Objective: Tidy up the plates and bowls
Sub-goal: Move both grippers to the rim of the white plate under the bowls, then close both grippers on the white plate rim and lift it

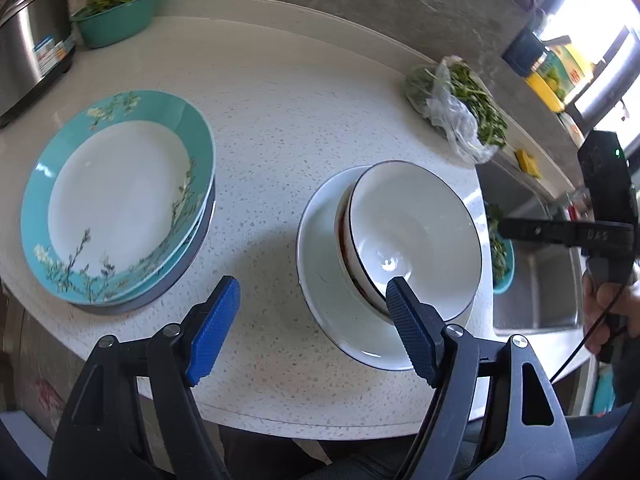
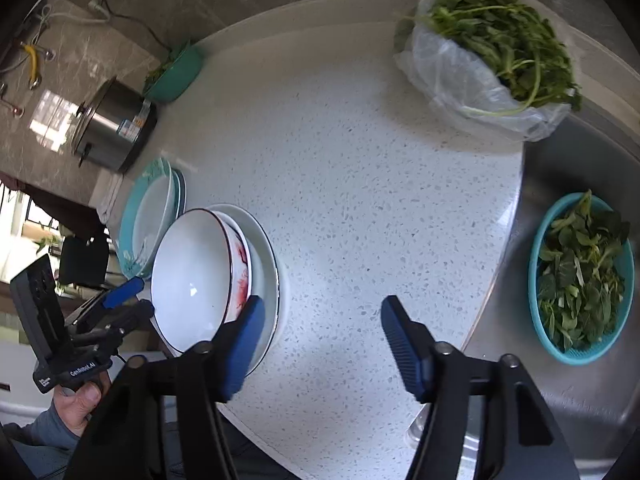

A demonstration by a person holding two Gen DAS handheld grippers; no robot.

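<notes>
A stack of teal-rimmed flowered plates point(image 1: 120, 196) lies at the left of the white speckled counter point(image 1: 280, 120). To its right a white bowl point(image 1: 412, 236) with red marks on its outside sits tilted on a white plate point(image 1: 320, 260). My left gripper point(image 1: 312, 296) is open and empty, above the counter between the stack and the white plate, its right finger over the bowl's near rim. In the right wrist view the bowl point(image 2: 192, 276), white plate point(image 2: 264, 240) and teal stack point(image 2: 148, 216) sit at the left. My right gripper point(image 2: 320, 316) is open and empty, just right of them.
A steel pot point(image 1: 32, 48) and a teal dish of greens point(image 1: 116, 16) stand at the back left. A plastic bag of greens point(image 2: 488, 48) lies at the back right. A steel sink point(image 2: 560, 360) at the right holds a teal basket of leaves point(image 2: 580, 276).
</notes>
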